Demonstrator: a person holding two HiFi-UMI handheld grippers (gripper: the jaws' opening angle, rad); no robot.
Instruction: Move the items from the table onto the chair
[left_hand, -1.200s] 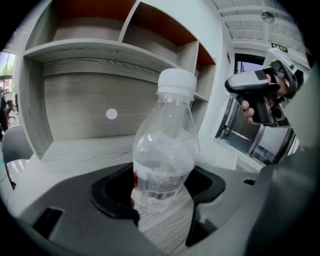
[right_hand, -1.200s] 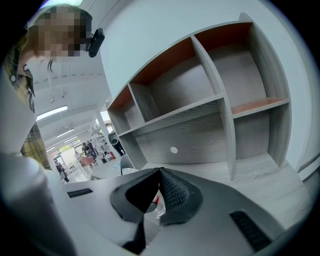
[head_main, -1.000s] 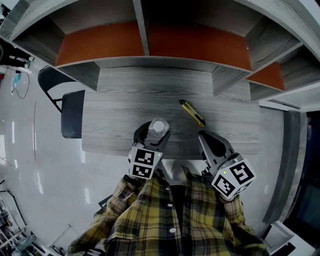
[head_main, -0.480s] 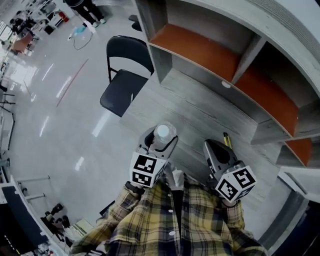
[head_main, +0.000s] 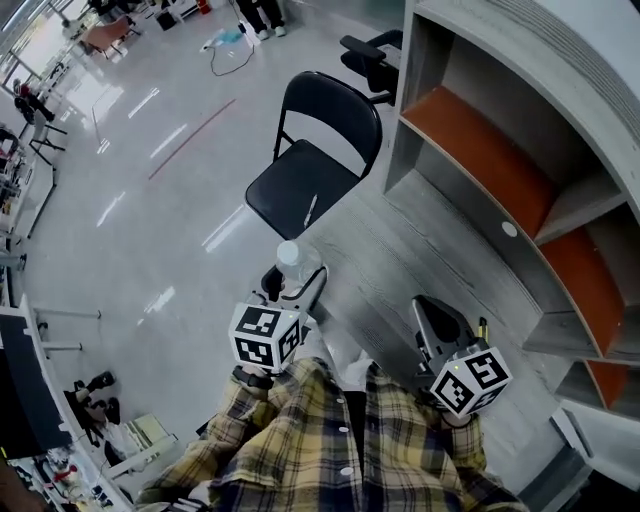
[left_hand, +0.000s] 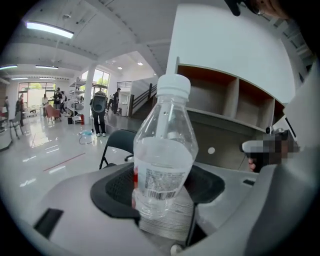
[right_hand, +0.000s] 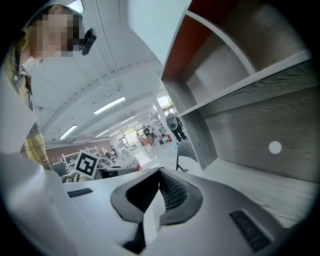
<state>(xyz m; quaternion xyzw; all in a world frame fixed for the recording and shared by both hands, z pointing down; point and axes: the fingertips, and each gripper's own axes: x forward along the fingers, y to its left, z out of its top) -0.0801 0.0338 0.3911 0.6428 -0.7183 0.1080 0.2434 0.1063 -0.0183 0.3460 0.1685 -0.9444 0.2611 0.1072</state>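
Note:
A clear plastic water bottle (head_main: 291, 258) with a white cap stands upright in my left gripper (head_main: 292, 280), whose pads press on its lower body; in the left gripper view the bottle (left_hand: 165, 150) fills the middle between the jaws of my left gripper (left_hand: 162, 187). It hangs over the floor by the table's left corner, short of the black folding chair (head_main: 300, 195). My right gripper (head_main: 437, 322) is shut and empty over the grey table (head_main: 400, 250), and its closed pads meet in the right gripper view (right_hand: 159, 192). A yellow utility knife (head_main: 482, 328) peeks out beside it.
Grey shelving with orange backs (head_main: 500, 160) rises behind the table. The chair (left_hand: 117, 145) stands on a glossy floor, its seat bare. People and workbenches stand far off (left_hand: 100, 112). The person's plaid shirt (head_main: 340, 440) fills the bottom of the head view.
The view has swung left, from the table to the chair. My left gripper has carried the bottle off the table's edge toward the chair. The right gripper stays shut near the knife.

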